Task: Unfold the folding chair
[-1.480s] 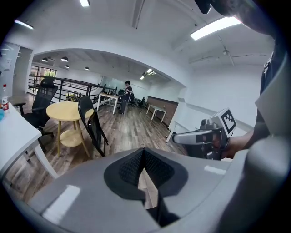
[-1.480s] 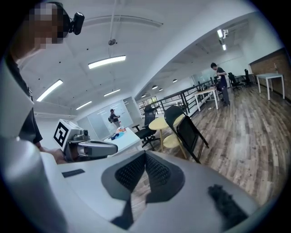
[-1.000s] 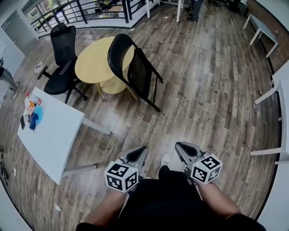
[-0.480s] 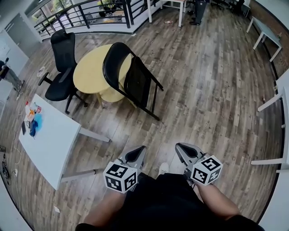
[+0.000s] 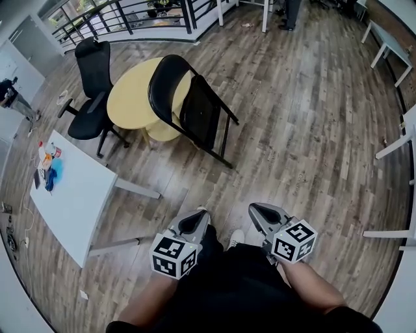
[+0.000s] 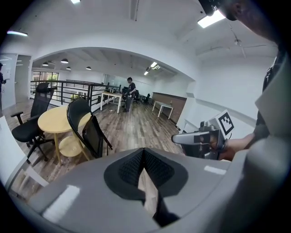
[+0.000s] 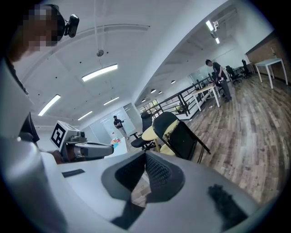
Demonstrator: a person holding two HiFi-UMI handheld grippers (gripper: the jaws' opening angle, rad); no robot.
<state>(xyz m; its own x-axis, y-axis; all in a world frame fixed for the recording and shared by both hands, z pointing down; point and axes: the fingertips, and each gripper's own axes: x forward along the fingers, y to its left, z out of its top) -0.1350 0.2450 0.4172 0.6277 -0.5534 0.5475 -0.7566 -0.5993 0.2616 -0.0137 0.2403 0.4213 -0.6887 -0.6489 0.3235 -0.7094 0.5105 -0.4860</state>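
Note:
A black folding chair (image 5: 192, 107) stands folded on the wood floor, leaning against a round yellow table (image 5: 133, 91). It also shows in the left gripper view (image 6: 88, 129) and in the right gripper view (image 7: 179, 134). My left gripper (image 5: 203, 213) and right gripper (image 5: 252, 208) are held side by side close to my body, well short of the chair. Both are shut with nothing between the jaws. Each gripper shows in the other's view, the right gripper (image 6: 175, 139) and the left gripper (image 7: 110, 149).
A black office chair (image 5: 91, 84) stands left of the yellow table. A white table (image 5: 71, 195) with small items is at my left. More white tables (image 5: 396, 140) line the right side. A railing (image 5: 117, 19) runs along the far edge; people stand far off.
The view has shifted a little: the folding chair and table now sit slightly closer and lower in the head view. Both grippers stay shut, side by side.

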